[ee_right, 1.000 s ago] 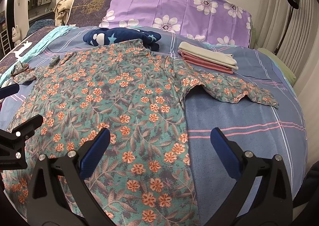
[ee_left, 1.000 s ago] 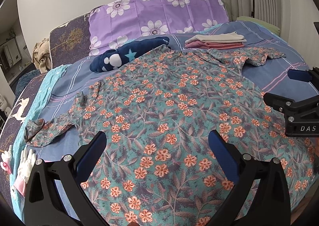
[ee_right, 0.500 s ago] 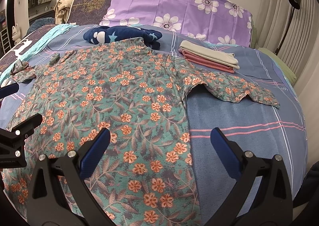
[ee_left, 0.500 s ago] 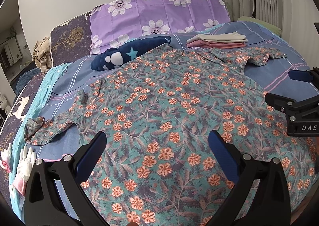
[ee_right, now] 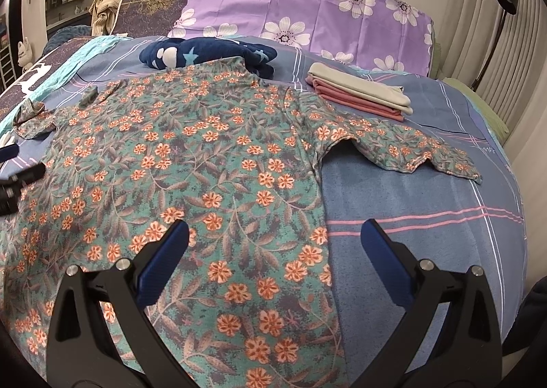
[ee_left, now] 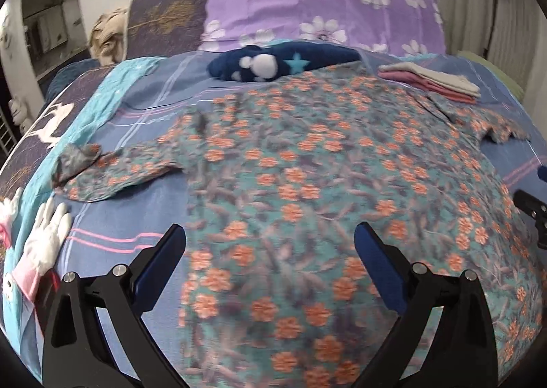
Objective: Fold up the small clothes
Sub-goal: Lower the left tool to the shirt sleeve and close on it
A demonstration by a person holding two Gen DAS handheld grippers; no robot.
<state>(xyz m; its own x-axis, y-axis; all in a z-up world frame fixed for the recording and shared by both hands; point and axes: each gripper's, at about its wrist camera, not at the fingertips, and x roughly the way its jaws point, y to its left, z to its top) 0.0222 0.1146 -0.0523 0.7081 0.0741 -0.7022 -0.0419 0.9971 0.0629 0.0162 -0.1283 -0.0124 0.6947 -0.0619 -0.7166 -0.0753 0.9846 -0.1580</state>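
A floral shirt (ee_right: pixel 205 162) in teal with orange blossoms lies spread flat on the bed (ee_right: pixel 427 203), collar toward the pillows and hem toward the cameras. Its body covers most of the middle of the blue striped sheet. The right sleeve (ee_right: pixel 410 148) reaches out sideways and ends short of the bed's right side, with a broad bare stretch of sheet below it. The left sleeve (ee_left: pixel 112 172) stretches toward the left side, its cuff crumpled near a turquoise strip of bedding; the left wrist view is blurred, so finer creases there cannot be made out.

The left claw (ee_left: pixel 270 254) hovers above the shirt's lower left part, jaws spread wide and holding nothing. The right claw (ee_right: pixel 275 244) hangs over the shirt's right side seam, also wide apart and empty, one finger above the fabric and the other above bare sheet.

Behind the collar a navy plush toy (ee_right: pixel 205 54) touches the shirt's top edge. A stack of folded clothes (ee_right: pixel 359 94) sits just beside the right shoulder. White gloves (ee_left: pixel 48 234) lie at the bed's left edge, apart from the sleeve. A purple flowered pillow (ee_right: pixel 307 12) stands at the headboard.
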